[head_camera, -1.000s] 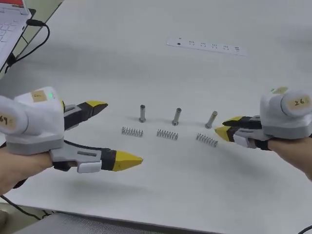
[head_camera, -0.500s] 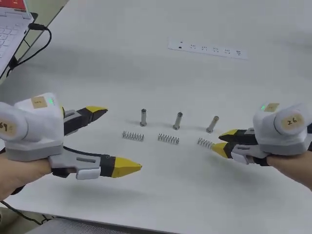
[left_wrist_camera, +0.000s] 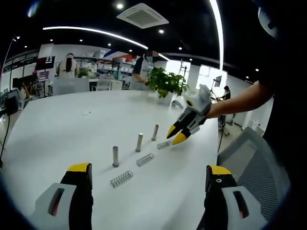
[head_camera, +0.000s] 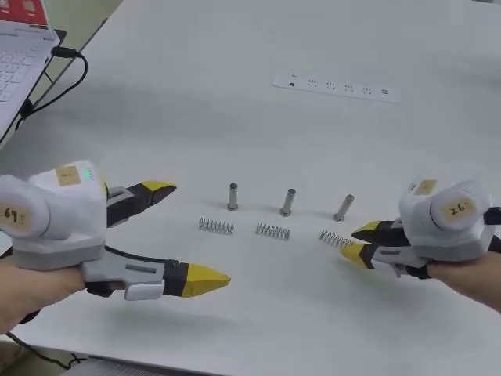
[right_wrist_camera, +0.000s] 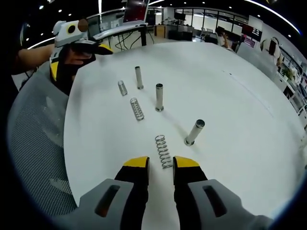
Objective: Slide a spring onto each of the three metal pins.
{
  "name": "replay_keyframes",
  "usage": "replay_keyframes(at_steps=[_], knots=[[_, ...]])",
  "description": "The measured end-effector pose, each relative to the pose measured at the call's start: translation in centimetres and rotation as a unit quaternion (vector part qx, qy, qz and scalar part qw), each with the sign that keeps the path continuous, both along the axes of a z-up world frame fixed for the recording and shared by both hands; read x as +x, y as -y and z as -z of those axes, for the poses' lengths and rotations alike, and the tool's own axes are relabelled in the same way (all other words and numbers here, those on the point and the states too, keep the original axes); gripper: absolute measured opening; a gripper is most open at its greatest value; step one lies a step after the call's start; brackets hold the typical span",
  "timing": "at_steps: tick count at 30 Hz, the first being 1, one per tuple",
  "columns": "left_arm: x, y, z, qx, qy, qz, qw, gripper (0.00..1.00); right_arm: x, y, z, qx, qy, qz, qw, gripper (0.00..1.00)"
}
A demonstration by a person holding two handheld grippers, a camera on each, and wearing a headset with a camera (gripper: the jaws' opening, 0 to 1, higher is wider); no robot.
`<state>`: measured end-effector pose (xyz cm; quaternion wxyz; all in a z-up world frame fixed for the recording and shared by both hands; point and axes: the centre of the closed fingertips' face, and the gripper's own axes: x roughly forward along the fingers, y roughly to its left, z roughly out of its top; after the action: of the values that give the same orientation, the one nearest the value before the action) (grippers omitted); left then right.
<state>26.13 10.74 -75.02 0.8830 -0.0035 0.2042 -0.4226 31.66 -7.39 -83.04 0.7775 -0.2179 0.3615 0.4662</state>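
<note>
Three metal pins stand in a row on the white table: left pin (head_camera: 232,197), middle pin (head_camera: 288,201), right pin (head_camera: 344,207), the last one tilted. A spring lies in front of each: left spring (head_camera: 215,226), middle spring (head_camera: 272,231), right spring (head_camera: 335,238). My right gripper (head_camera: 358,241) is low over the table with its jaws a small way apart. In the right gripper view the right spring (right_wrist_camera: 163,151) ends just at the gripper's (right_wrist_camera: 160,163) tips, beside the right pin (right_wrist_camera: 194,132). My left gripper (head_camera: 184,232) hovers wide open left of the row, holding nothing.
A white power strip (head_camera: 337,86) lies at the far side of the table. A laptop (head_camera: 16,47) with a black cable (head_camera: 55,86) sits at the far left. A mesh chair seat (right_wrist_camera: 38,143) is by the table's near edge.
The head camera has tilted, shifting the whole picture down. My right gripper has drawn back slightly from beside the right pin to the near end of the right spring. The left gripper has barely moved.
</note>
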Motion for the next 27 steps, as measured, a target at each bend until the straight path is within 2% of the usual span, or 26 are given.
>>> replay_keyframes(at_steps=[17, 21, 27], knots=[[-0.5, -0.4, 0.4, 0.005, -0.004, -0.003, 1.0000, 0.95, 0.7, -1.0, 1.1, -0.019, -0.006, -0.022, 0.9995, 0.17], [-0.5, -0.5, 0.4, 0.004, -0.003, -0.006, 1.0000, 0.95, 0.7, -0.8, 1.7, -0.033, -0.014, -0.028, 0.9990, 0.16], [-0.7, -0.6, 0.4, 0.003, -0.005, -0.008, 1.0000, 0.95, 0.6, -0.6, 1.8, -0.041, -0.019, -0.031, 0.9985, 0.14]])
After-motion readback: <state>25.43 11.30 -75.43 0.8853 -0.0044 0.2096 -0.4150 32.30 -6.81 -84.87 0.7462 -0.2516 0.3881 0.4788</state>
